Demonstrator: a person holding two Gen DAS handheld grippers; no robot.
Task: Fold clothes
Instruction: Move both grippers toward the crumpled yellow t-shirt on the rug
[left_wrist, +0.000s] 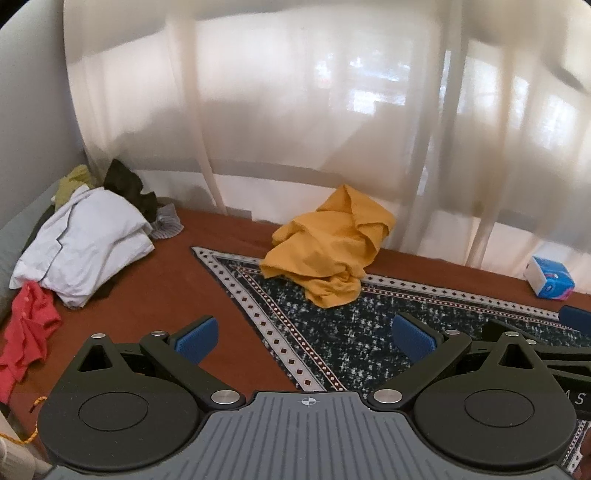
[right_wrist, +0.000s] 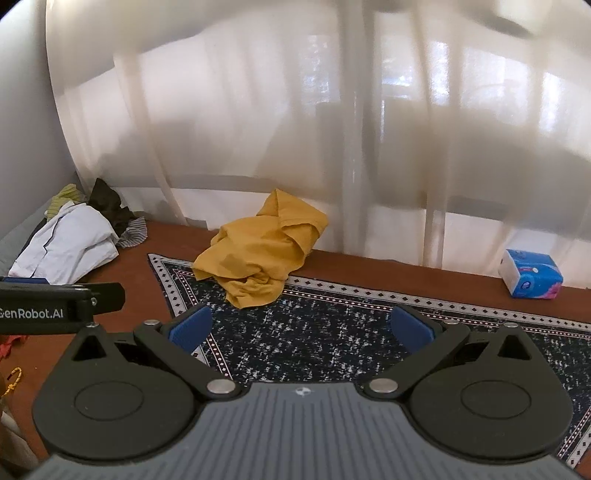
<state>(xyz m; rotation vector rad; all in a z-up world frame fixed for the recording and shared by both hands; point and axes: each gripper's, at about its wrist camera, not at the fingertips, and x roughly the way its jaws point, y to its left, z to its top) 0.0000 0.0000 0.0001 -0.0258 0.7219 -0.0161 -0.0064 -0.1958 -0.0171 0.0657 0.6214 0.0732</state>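
Patterned rug (left_wrist: 332, 332) holds crumpled yellow garment (left_wrist: 328, 251); both grippers hover splayed, empty.

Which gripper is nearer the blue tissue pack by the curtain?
Right. The right gripper is nearer the tissue pack, which lies ahead to its right. The left gripper is on the right gripper's far side, farther from the pack.

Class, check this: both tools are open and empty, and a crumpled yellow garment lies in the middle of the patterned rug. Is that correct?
Not quite. The yellow garment lies at the patterned rug's far edge, partly on the brown surface, as the right wrist view shows. The left tool and right tool are open and empty.
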